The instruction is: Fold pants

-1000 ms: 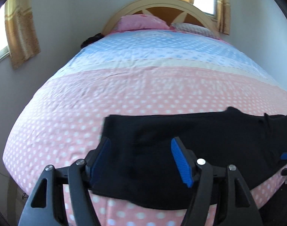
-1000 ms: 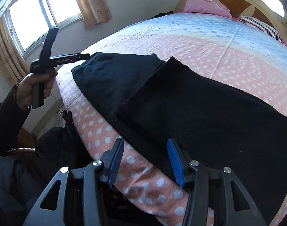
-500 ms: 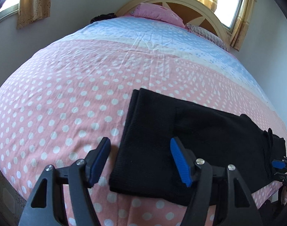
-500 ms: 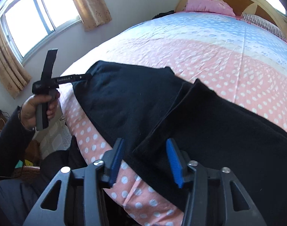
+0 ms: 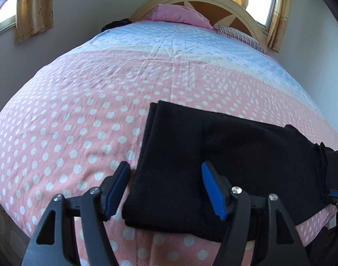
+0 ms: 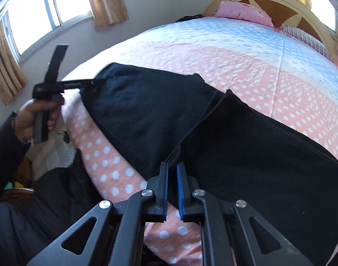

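Pants (image 5: 224, 161): black, flat on polka-dot bed (image 5: 80, 110), near edge
R gripper (image 6: 172, 173): jaws closing, pinching cloth edge (a fold corner)
L gripper (image 5: 164, 188): wide, straddling pants end, not gripping

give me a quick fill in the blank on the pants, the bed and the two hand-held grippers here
1. The pants are ____ in colour.
2. The bedspread under them is pink with white ____.
3. The right hand-held gripper pinches an edge of the ____.
4. The left hand-held gripper has its jaws ____ around the pants' end.

Missing words: black; dots; pants; open
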{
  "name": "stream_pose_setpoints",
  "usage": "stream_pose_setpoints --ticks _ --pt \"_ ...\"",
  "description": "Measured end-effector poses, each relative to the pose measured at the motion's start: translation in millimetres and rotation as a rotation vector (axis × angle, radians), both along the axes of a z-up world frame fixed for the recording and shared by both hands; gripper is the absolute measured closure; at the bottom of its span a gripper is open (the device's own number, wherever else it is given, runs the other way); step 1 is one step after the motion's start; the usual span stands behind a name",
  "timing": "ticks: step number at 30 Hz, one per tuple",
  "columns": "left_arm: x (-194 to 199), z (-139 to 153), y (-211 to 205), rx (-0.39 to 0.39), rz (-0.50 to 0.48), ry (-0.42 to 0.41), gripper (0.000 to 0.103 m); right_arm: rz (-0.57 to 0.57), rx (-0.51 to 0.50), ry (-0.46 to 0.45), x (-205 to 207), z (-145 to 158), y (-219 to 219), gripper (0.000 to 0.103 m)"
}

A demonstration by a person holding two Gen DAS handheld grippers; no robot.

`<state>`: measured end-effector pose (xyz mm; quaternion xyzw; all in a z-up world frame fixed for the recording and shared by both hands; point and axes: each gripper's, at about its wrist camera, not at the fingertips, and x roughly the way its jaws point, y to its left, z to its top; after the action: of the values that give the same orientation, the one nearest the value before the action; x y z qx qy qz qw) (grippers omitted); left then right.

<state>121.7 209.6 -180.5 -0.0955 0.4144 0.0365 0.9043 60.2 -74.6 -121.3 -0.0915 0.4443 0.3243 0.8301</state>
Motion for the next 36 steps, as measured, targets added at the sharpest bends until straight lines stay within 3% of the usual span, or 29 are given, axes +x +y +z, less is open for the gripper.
stream_pose_setpoints --ticks 1,3,4,5,7,9,13,14,17,20,24,27,31,36 --pt "0 -1 -1 0.004 -0.004 0.0 0.034 -0.005 0.028 0.002 1 0 -3 0.095" --pt "2 -1 -1 0.012 -0.02 0.003 0.033 -0.012 0.06 0.019 2 1 -8 0.082" --pt "3 -2 0 0.006 -0.031 0.003 0.033 -0.018 0.068 0.018 2 3 -10 0.061" --pt "4 -2 2 -0.005 -0.036 0.006 0.033 -0.023 0.094 0.01 1 7 -15 0.049" --pt "5 -1 5 -0.036 -0.029 0.012 0.034 -0.031 0.147 -0.006 -1 13 -23 0.049" --pt "4 0 6 -0.051 -0.033 0.015 0.042 -0.05 0.189 -0.019 -1 19 -33 0.049" --pt "3 0 5 -0.049 -0.037 0.014 0.046 -0.085 0.276 -0.027 -2 26 -48 0.049" --pt "3 0 6 -0.059 -0.037 0.014 0.05 -0.09 0.283 -0.027 -2 26 -49 0.049" --pt "2 3 8 -0.154 -0.076 0.016 0.077 -0.098 0.287 -0.039 -4 28 -49 0.049" --pt "2 4 5 -0.134 -0.075 0.022 0.077 -0.099 0.292 -0.04 -3 28 -49 0.049" --pt "2 2 8 -0.163 -0.056 0.017 0.076 -0.112 0.296 -0.038 -2 26 -54 0.049" --pt "-3 6 17 -0.265 -0.051 -0.01 0.079 -0.132 0.292 -0.046 -1 29 -60 0.049" --pt "-12 38 18 -0.367 -0.083 -0.098 0.079 -0.19 0.276 -0.064 0 37 -77 0.049" --pt "-23 98 -24 -0.377 -0.196 -0.198 0.079 -0.288 0.247 -0.101 -2 47 -111 0.049"
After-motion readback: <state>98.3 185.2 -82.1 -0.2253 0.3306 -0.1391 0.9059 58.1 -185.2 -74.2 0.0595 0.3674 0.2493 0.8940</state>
